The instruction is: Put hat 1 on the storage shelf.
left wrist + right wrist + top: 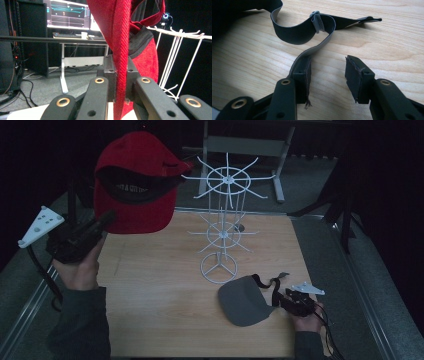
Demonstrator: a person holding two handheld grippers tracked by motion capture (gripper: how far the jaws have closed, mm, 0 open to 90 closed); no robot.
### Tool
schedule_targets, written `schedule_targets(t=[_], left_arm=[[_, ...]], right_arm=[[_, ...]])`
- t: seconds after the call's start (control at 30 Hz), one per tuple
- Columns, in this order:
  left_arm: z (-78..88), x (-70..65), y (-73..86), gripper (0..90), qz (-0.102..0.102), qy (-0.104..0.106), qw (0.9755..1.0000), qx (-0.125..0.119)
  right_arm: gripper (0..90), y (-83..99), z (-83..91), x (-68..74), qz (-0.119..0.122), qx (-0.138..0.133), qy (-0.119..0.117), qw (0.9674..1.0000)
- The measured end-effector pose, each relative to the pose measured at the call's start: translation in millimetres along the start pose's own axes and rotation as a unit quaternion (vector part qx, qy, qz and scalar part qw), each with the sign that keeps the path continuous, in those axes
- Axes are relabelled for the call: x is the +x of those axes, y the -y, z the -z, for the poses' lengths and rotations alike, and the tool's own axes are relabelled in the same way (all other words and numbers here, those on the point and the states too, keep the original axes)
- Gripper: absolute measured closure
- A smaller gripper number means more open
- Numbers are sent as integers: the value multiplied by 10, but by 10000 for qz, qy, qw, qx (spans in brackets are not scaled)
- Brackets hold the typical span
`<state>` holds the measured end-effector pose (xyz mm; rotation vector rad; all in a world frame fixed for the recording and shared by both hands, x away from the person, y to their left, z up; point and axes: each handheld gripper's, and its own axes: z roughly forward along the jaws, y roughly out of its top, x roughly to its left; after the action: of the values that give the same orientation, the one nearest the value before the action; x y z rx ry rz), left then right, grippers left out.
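Looking down from the high view, the left tongs (102, 222) grip the brim of a red cap (135, 182), holding it up above the far left corner of the desk (150, 295). The cap hangs just left of a white wire stand (224, 227), whose round foot rests on the desk near its middle and whose spokes spread out at two levels. At the near right, a grey cap (243, 299) lies on the desk with its dark strap (274, 287) trailing to the right. The right tongs (282, 299) sit low beside that strap, held by a hand at the near right edge.

From the left gripper view, the left tongs (121, 75) are clamped shut on the red cap (122, 37), its thick edge pinched upright between the two pads. The white wire stand (180, 50) rises to the right, and a monitor (67, 15) glows far off at the left.

From the right gripper view, the right tongs (328, 72) stand open just above the desk (374, 45), with bare wood between the pads. The strap (307, 32) curls on the desk just beyond and runs down against the outer side of the left pad; nothing is gripped.
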<state>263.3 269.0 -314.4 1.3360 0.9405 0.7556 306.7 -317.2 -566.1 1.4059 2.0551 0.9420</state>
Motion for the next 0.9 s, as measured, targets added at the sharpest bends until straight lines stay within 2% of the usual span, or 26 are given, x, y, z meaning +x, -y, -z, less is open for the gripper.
schedule_targets(t=[0.27,0.4,0.67,0.9], left_arm=[[21,-47,17,857,-132,41,9999,5],[33,-50,63,857,-109,73,9999,20],[25,-24,302,857,16,164,9998,97],[-21,-63,567,857,6,168,9996,237]], right_arm=[[561,0,0,0,0,2,1,10000],[561,0,0,-1,3,-1,0,10000],[561,0,-1,0,-2,-8,2,10000],[561,-1,0,1,-15,-8,-9,10000]])
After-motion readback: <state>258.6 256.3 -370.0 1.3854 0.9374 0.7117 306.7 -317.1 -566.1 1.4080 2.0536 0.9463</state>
